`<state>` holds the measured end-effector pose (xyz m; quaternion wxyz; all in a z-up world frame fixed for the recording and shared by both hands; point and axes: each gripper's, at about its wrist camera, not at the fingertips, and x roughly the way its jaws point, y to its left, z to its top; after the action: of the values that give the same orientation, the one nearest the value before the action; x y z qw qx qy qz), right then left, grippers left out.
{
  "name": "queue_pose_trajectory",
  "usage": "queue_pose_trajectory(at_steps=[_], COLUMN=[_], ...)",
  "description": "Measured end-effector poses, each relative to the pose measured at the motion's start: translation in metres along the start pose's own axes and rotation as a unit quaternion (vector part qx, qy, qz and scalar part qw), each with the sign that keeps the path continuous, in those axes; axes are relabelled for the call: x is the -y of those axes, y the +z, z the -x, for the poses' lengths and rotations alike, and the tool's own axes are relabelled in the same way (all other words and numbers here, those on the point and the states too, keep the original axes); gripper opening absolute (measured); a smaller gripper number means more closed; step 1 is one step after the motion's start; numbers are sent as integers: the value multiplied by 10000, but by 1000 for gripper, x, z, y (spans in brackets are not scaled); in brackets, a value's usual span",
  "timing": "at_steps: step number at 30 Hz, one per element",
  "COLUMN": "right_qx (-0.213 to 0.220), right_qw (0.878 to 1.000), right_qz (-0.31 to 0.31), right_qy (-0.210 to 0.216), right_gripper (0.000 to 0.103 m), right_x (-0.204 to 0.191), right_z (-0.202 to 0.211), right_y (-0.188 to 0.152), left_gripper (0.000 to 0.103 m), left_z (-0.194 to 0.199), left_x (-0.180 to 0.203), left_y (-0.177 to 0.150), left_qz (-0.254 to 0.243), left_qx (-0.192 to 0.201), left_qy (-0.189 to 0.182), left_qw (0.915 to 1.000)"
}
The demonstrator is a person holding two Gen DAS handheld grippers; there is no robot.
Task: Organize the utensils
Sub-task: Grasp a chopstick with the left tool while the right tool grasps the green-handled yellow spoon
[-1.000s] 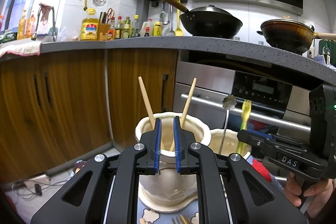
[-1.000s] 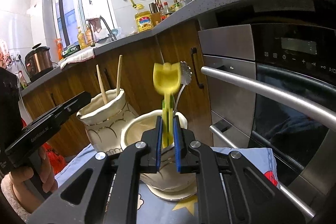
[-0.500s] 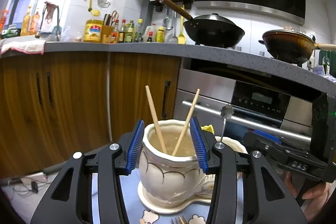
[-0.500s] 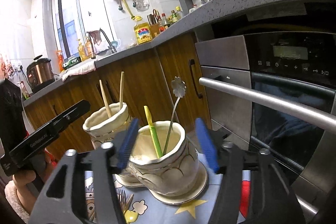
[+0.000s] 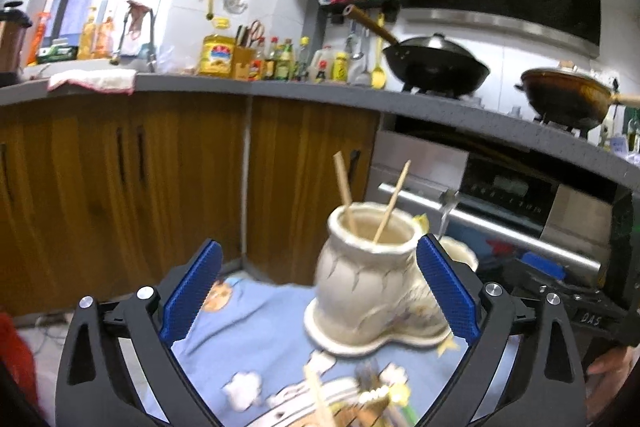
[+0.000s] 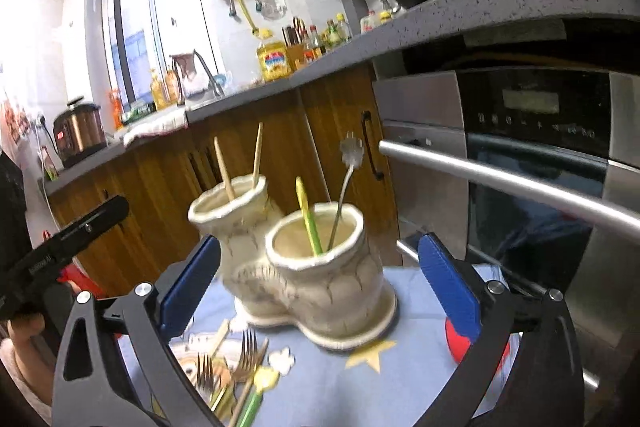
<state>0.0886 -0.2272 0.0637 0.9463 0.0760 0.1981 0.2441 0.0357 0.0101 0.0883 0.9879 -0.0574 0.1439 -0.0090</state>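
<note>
I see my left tool (image 5: 318, 291) spread wide and empty, my right tool (image 6: 320, 285) likewise. Between the right pads (image 6: 450, 287), mid-frame, stands the cream ceramic twin-pot holder (image 6: 320, 283) with two wooden chopsticks (image 6: 256, 155); loose metal forks (image 6: 244, 351) lie lower left on the blue-clothed desk (image 6: 400, 379).

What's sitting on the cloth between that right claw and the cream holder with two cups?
In the right wrist view, loose forks and a wooden chopstick lie on the blue cloth, between the open right gripper and the ceramic holder.
</note>
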Motion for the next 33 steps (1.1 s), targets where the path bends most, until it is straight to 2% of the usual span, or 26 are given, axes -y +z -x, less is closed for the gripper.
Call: queue_pose_trajectory(at_steps=[6, 11, 16, 18, 19, 23, 28, 29, 33], right_qx=[-339, -717, -1152, -1279, -1335, -1542, -1797, -1842, -2121], right_qw=[9991, 9972, 9928, 9909, 9899, 9855, 9804, 9794, 9726], right_qz=[248, 214, 327, 431, 476, 709, 810, 829, 945], right_qy=[-70, -69, 4, -12, -13, -34, 36, 38, 133], right_gripper=[98, 98, 98, 98, 98, 98, 97, 95, 77], right_x=[-11, -15, -24, -28, -29, -35, -38, -39, -45], right_z=[9, 7, 0, -4, -6, -10, -14, -16, -22], right_y=[-23, -40, -59, -64, -66, -74, -80, -81, -89], left_gripper=[97, 97, 96, 95, 93, 75, 64, 60, 52], left_z=[15, 15, 1, -2, -3, -8, -13, -14, -18], left_x=[-17, -27, -27, -24, -23, -14, -1, 1, 7], left_y=[-22, -51, -83, -93, -97, -107, -115, -116, -119], left_qz=[-91, -115, -210, -252, -263, -348, -545, -584, -756], left_qx=[-475, -1054, -1938, -2154, -2235, -2553, -2746, -2771, -2863], left_qy=[258, 390, 365, 296, 255, 129, 10, 4, 49], left_qw=[9985, 9936, 9801, 9758, 9740, 9662, 9600, 9591, 9551])
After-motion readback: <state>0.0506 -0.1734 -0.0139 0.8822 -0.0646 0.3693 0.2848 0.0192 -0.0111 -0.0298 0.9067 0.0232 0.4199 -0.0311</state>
